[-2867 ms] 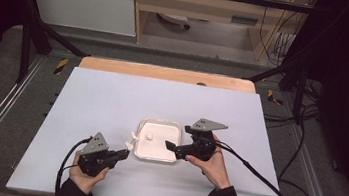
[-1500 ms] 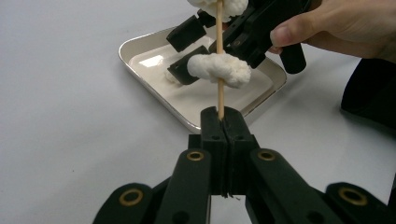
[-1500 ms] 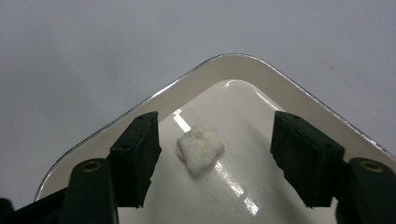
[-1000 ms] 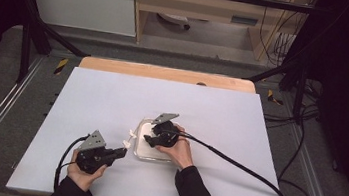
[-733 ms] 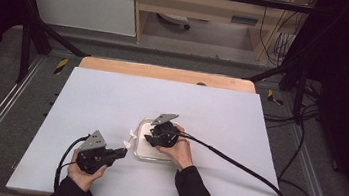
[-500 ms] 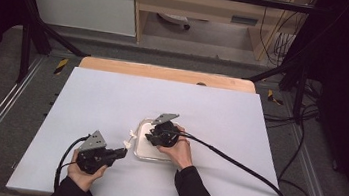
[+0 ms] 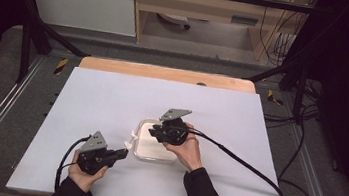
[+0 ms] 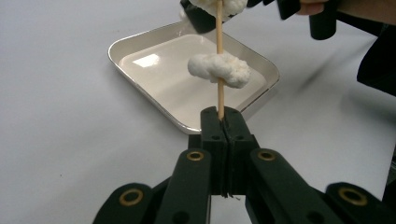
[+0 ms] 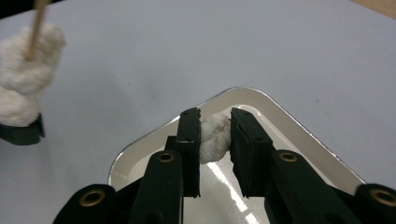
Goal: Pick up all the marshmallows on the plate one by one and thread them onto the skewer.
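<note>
Left gripper [image 8: 223, 122], jaws pressed tight on skewer [image 8: 219, 56], one white piece [image 8: 219, 69] threaded. Right gripper [image 9: 215, 133], jaws just closing, pinches another white piece [image 9: 212, 137] above tray [image 9: 299, 122], at skewer's 3 o'clock. Threading remains.

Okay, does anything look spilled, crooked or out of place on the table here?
Nothing stands out. The tray sits flat and clean, the skewer stands straight in the left claw with a white piece threaded on it, and the right claw grips another piece over the tray.
</note>
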### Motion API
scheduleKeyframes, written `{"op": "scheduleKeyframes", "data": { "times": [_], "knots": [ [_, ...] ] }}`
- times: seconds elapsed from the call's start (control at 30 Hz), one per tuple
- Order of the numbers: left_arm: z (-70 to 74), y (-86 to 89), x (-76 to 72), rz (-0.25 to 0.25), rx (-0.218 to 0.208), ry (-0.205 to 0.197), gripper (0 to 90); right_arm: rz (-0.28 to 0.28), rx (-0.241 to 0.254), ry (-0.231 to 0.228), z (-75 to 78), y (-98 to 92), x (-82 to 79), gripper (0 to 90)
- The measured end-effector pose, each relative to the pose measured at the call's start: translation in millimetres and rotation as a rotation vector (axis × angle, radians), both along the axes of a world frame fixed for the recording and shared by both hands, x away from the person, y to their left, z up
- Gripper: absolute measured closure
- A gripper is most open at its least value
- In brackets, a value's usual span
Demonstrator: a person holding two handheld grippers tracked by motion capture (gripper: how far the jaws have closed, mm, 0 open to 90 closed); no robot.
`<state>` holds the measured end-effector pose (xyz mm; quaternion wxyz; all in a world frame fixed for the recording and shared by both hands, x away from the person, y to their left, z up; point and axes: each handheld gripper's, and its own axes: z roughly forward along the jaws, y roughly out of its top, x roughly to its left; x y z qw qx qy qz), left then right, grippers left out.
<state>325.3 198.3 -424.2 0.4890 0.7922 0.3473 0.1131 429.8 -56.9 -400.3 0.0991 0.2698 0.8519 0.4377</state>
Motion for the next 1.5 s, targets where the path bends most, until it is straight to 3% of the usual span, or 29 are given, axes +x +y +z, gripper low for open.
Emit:
{"op": "scheduleKeyframes", "data": {
  "times": [0.43,0.53,0.6,0.73,1.17,1.5],
  "knots": [
    [0.8,-8.9,-4.0,-0.041,0.005,-0.007,88.7,0.019,0.157,-0.015,29.7,-40.5,-25.6,74.6],
    [0.5,-10.9,-4.3,-0.048,0.009,-0.008,88.7,0.019,0.195,-0.016,36.5,-48.6,-29.4,74.7],
    [-0.2,-13.9,-3.2,-0.080,-0.011,-0.018,88.7,0.020,0.214,-0.017,41.1,-53.0,-31.2,74.8],
    [0.1,-16.5,-4.7,-0.083,0.002,-0.023,88.7,0.029,0.255,-0.015,50.3,-59.0,-33.7,75.0],
    [1.5,-20.6,-7.6,-0.094,0.016,-0.036,88.7,0.047,0.359,-0.001,62.8,-65.9,-35.0,75.3],
    [1.9,-22.8,-9.8,-0.104,0.024,-0.031,88.7,0.062,0.378,0.020,61.6,-61.7,-32.2,75.2]
  ]
}}
